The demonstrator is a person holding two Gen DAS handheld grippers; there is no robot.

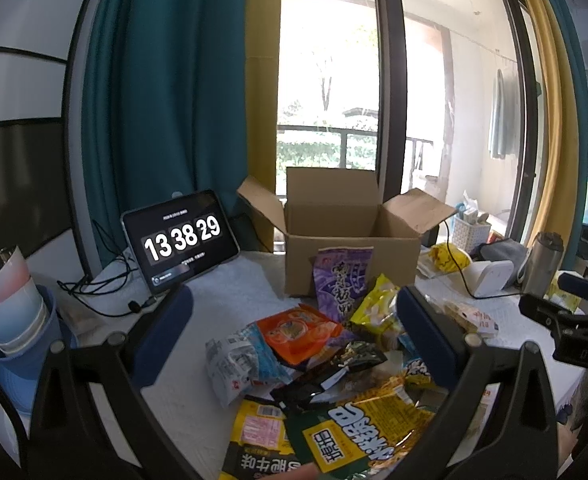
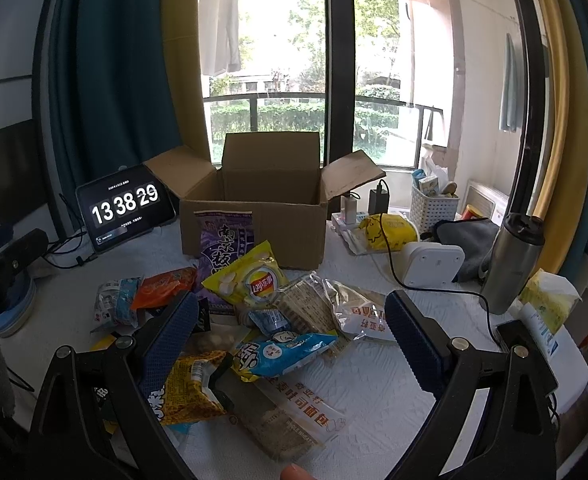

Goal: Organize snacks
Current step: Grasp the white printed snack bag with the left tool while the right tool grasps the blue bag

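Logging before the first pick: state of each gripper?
Left gripper: open, holding nothing.
Right gripper: open, holding nothing.

The right gripper point(image 2: 292, 316) hangs with its jaws spread wide above a heap of snack packets point(image 2: 254, 320) on the white table point(image 2: 393, 380), holding nothing. Behind the heap an open cardboard box point(image 2: 254, 216) stands, a purple packet point(image 2: 222, 240) leaning on its front, a tablet clock point(image 2: 124, 206) to its left
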